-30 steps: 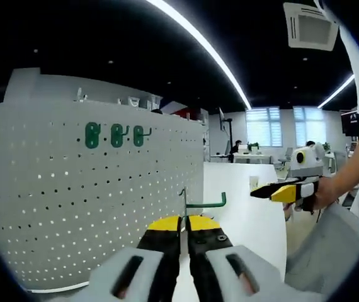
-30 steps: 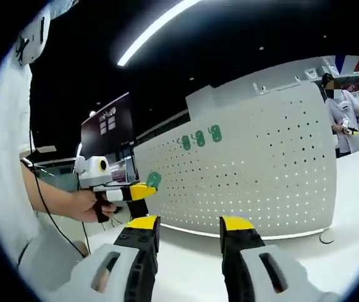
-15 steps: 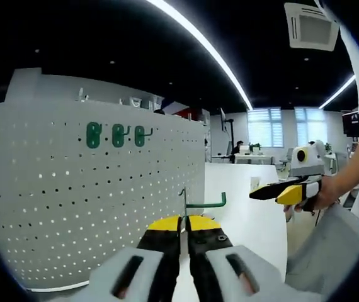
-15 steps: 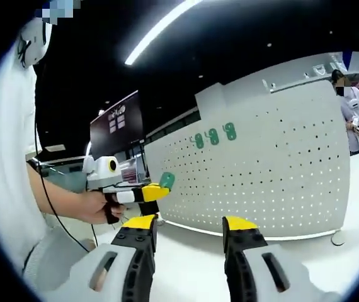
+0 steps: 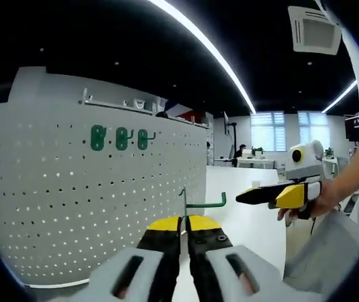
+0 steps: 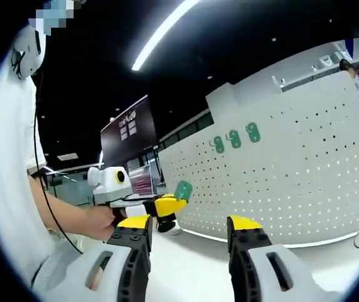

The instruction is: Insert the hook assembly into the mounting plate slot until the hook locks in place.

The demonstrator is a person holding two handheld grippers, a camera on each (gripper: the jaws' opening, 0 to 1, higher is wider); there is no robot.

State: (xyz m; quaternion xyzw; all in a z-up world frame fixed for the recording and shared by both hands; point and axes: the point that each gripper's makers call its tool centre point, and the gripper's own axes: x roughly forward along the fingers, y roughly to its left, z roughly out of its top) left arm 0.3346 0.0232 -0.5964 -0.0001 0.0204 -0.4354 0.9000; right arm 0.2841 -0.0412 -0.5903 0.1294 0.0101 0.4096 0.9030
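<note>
A green hook assembly point(image 5: 199, 202) sticks up from my left gripper point(image 5: 184, 224), whose yellow-tipped jaws are shut on its stem; its arm points right. The same hook's green plate point(image 6: 182, 190) shows at the left gripper's tip point(image 6: 170, 204) in the right gripper view. The white perforated mounting plate point(image 5: 72, 207) stands upright to the left, close to the hook, with three green hooks point(image 5: 121, 138) hung high on it. The plate point(image 6: 293, 182) and its hooks point(image 6: 235, 138) also face my right gripper point(image 6: 191, 225), which is open and holds nothing. The right gripper point(image 5: 274, 195) reaches in from the right.
The plate stands on a white table point(image 5: 245, 220) that runs back toward windows. A person's hand point(image 5: 312, 201) and white sleeve hold the right gripper; a hand point(image 6: 101, 220) holds the left one. A dark screen point(image 6: 129, 132) stands behind it.
The right gripper has moved left, nearer the hook, in the left gripper view. The right gripper view has swung, shifting the plate rightward. The left gripper still holds the hook.
</note>
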